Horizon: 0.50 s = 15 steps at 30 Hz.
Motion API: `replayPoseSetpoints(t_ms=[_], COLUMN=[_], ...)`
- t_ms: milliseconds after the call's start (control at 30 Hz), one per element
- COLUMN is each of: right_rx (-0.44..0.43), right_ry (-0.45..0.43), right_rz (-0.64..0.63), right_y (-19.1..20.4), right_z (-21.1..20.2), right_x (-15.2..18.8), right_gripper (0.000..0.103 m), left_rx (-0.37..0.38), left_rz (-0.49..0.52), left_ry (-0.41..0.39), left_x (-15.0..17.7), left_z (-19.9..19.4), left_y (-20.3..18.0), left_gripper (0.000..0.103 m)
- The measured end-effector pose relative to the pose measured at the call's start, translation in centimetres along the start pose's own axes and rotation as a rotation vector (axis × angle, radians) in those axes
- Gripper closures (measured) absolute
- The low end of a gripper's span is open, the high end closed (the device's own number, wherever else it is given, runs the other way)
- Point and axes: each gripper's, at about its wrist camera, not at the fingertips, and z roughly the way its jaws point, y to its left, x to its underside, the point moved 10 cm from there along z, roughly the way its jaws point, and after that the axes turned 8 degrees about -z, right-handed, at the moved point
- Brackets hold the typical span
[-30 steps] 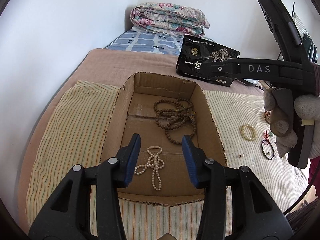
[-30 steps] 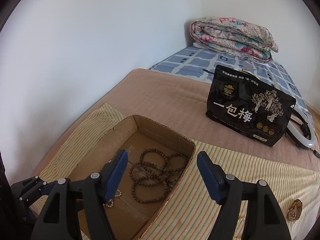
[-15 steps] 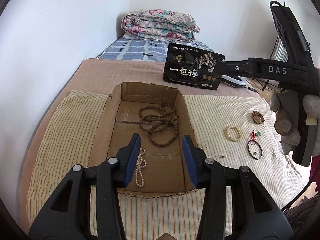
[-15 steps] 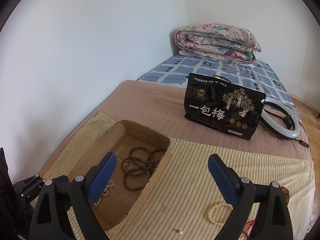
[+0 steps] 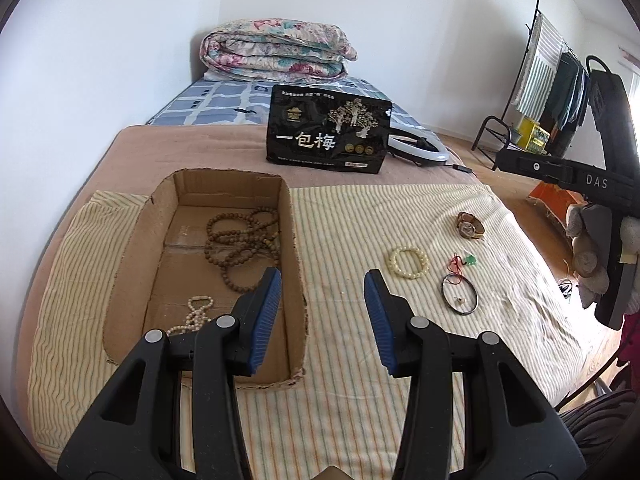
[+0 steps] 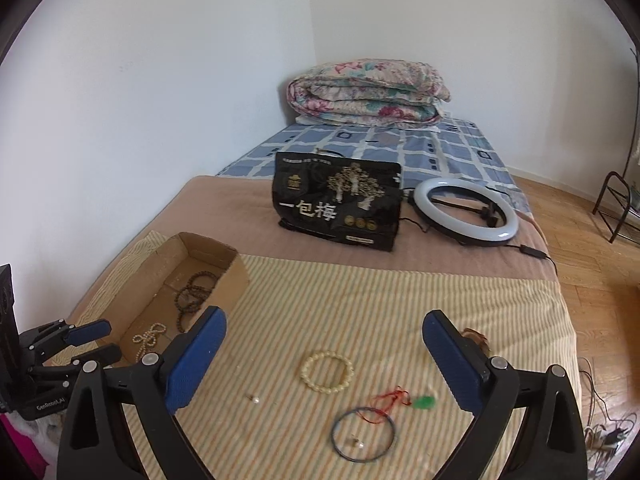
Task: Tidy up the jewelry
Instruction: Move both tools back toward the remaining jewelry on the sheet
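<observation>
Left tongs (image 5: 322,312) released, empty, hovering over the right wall of the open brown cardboard box (image 5: 294,248) at centre-left of the left wrist frame. Box holds dark brown wooden bead strands (image 5: 240,246) and a pale pearl-like bead string (image 5: 192,316). Right tongs (image 6: 320,356) spread wide, empty, above the cream bead bracelet (image 6: 327,371) lying on the yellow striped cloth (image 6: 360,300). Thin black bangle (image 6: 363,434) lower centre; green pendant on red cord (image 6: 424,402) just beside it.
</observation>
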Motion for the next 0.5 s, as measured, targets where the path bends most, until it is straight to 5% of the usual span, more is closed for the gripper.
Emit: replayPoseSetpoints(t_ms=[500], right_rx=[0.112], right_ry=[0.096], right_rz=[0.119], right_y=[-9.5], right_z=[-1.3], right_x=[11.0], right_gripper=[0.003], left_rx=[0.047], left_rz=[0.068], left_ry=[0.079], left_x=[2.1], left_z=[5.1], left_y=[-7.1], left_gripper=[0.059])
